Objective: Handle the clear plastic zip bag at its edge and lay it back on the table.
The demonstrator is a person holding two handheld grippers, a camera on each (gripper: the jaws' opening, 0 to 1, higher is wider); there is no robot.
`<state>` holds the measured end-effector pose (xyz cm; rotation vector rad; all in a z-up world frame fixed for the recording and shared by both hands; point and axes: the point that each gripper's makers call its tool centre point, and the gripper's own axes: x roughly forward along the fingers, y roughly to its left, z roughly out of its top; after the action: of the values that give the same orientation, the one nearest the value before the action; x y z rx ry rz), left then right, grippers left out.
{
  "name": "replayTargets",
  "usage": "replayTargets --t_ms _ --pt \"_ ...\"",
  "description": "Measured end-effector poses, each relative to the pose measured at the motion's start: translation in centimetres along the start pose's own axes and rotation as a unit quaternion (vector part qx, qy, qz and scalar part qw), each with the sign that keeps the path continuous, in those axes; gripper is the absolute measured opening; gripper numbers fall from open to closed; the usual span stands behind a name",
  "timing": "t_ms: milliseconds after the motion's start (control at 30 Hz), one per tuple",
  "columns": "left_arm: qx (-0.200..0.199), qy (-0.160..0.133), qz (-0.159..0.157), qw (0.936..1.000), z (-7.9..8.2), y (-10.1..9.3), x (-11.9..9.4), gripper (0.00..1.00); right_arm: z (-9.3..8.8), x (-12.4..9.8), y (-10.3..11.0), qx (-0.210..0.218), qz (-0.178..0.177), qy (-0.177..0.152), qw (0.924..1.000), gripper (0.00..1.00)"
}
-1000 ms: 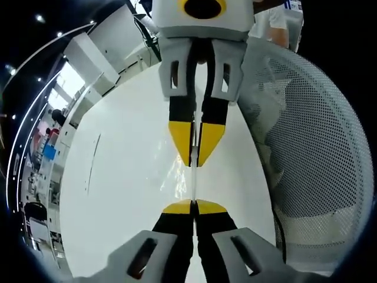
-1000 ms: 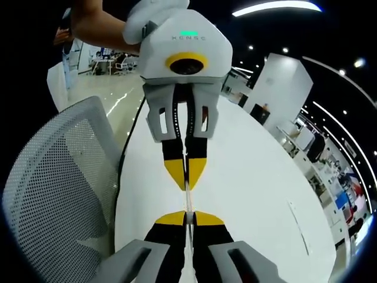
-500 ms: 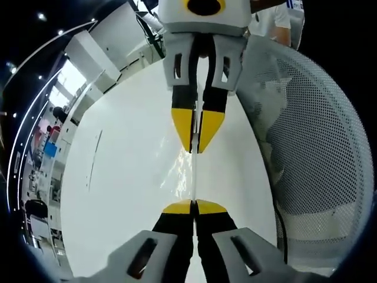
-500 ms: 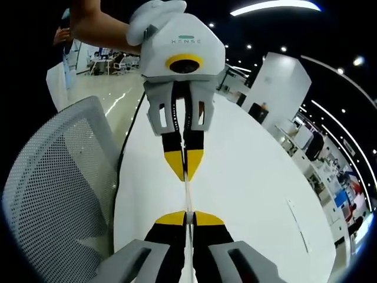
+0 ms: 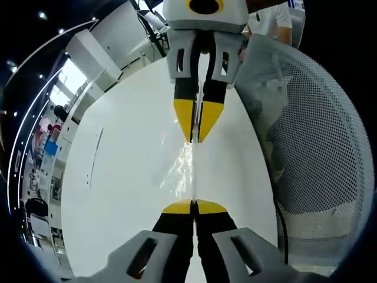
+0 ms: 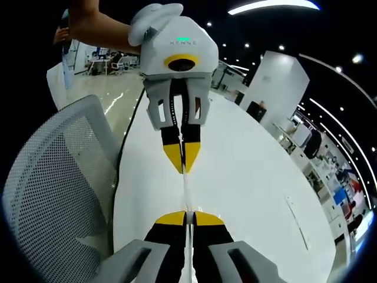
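Left gripper [image 5: 193,206], right gripper [image 6: 187,217] clenched on zip bag [image 5: 189,171] edges — clear, glinting, taut.

The left gripper [image 6: 181,171] bears small green lettering just above its lens, too blurred to read; nothing else carries legible text.
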<state>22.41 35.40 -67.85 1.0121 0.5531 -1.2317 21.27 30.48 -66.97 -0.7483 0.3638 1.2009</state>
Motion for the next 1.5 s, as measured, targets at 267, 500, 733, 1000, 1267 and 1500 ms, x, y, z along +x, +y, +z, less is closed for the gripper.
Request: replayTargets --t_ms 267,500,733,1000,1267,1500 --pt "-0.001 -0.001 0.001 1.0000 0.0 0.1 0.0 0.00 -0.1 -0.2 0.0 0.003 -0.002 0.000 1.0000 0.00" --pt "-0.004 0.000 0.002 1.0000 -0.2 0.2 -0.1 0.00 -0.3 -0.3 -0.1 0.005 -0.004 0.001 1.0000 0.00" --pt "-0.007 0.001 0.004 1.0000 -0.3 0.2 -0.2 0.00 -0.5 -0.4 -0.1 0.007 -0.006 0.003 1.0000 0.00" --pt "-0.011 0.001 0.006 0.9999 -0.6 0.4 -0.2 0.00 -0.6 -0.5 -0.2 0.008 -0.007 0.004 0.9999 0.00" --pt "-0.015 0.003 0.008 0.9999 -0.8 0.4 -0.3 0.00 -0.8 -0.7 -0.2 0.011 -0.008 0.006 0.9999 0.00" --pt "-0.017 0.007 0.009 0.9998 -1.2 0.5 -0.4 0.00 -1.1 -0.9 -0.2 0.012 -0.009 0.008 0.9999 0.00"
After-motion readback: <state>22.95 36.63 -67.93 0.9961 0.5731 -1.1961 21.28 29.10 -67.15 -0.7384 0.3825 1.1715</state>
